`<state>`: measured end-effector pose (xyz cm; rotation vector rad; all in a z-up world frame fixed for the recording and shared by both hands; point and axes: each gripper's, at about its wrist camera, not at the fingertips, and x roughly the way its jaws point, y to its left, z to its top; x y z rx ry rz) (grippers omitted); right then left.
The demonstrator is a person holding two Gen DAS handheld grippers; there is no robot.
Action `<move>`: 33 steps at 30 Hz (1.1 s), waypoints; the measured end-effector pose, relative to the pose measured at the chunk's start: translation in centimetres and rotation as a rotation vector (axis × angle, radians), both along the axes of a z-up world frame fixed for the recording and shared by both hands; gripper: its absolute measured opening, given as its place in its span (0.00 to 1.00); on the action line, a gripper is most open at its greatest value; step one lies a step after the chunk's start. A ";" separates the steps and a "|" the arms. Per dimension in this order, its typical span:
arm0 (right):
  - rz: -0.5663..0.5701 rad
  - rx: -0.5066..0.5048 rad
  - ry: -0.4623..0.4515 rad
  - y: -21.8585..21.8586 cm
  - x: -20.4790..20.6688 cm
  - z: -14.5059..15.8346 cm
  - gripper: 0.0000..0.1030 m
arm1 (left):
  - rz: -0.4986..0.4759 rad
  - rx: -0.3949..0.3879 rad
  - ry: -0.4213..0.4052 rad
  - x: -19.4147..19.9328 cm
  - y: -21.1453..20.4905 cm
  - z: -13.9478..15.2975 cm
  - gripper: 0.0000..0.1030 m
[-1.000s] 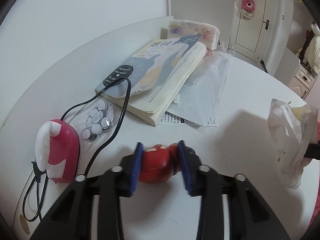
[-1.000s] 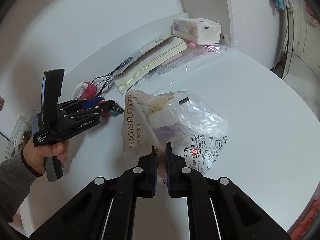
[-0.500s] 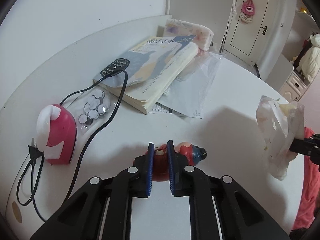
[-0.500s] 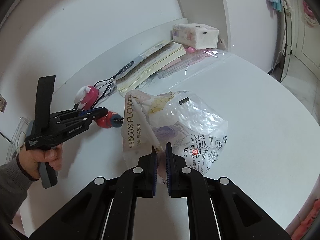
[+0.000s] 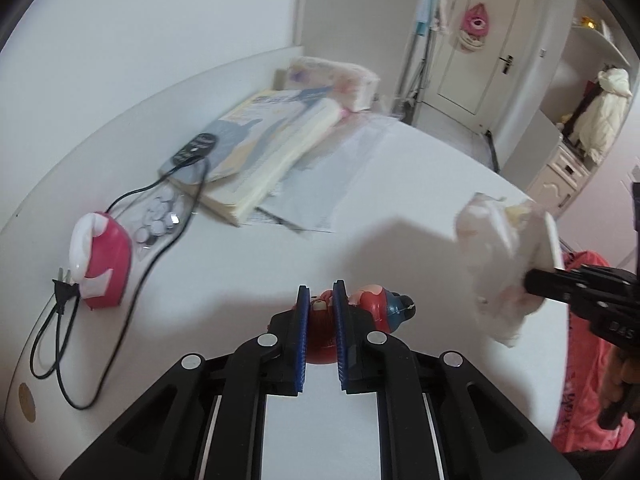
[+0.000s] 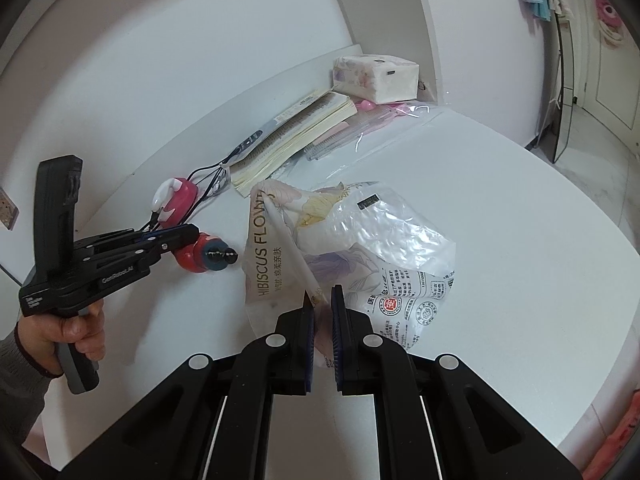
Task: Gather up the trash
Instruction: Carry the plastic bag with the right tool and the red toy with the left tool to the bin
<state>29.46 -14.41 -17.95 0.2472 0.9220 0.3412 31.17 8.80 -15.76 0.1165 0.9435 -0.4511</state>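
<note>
Two grippers, one red toy, one plastic bag over the white worktop.

The left gripper has its jaws clamped narrow on the red toy, which a second ago sat loose between wide jaws. The right gripper pinches the plastic bag, its jaws nearly closed, just right of the toy.

Both claws point steeply downward, the left claw and the right claw each clamped tight.
</note>
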 end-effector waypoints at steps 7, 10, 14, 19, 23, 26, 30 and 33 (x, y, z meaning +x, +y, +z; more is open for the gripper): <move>-0.010 0.023 -0.007 -2.8 -4.0 0.6 0.08 | -0.066 0.001 0.011 -4.2 -4.4 1.1 0.13; -0.037 0.025 -0.010 -5.3 -6.9 0.9 0.08 | -0.124 -0.005 0.011 -6.8 -7.7 1.8 0.13; -0.100 0.028 -0.005 -9.2 -11.3 1.5 0.08 | -0.201 -0.008 0.012 -9.8 -12.1 2.3 0.13; -0.195 0.017 0.004 -14.6 -17.6 2.2 0.08 | -0.295 -0.032 0.014 -14.0 -18.2 2.9 0.13; -0.270 0.009 0.018 -18.5 -22.3 2.3 0.08 | -0.366 -0.047 0.025 -16.5 -22.5 2.7 0.13; -0.324 0.022 0.044 -21.2 -25.6 1.7 0.08 | -0.415 -0.049 0.037 -18.2 -25.4 2.1 0.13; -0.382 0.032 0.095 -23.9 -28.9 -0.4 0.08 | -0.467 -0.045 0.073 -19.9 -28.3 0.4 0.13; -0.422 0.048 0.146 -25.5 -30.5 -2.9 0.08 | -0.491 -0.033 0.122 -20.6 -30.3 -2.4 0.13</move>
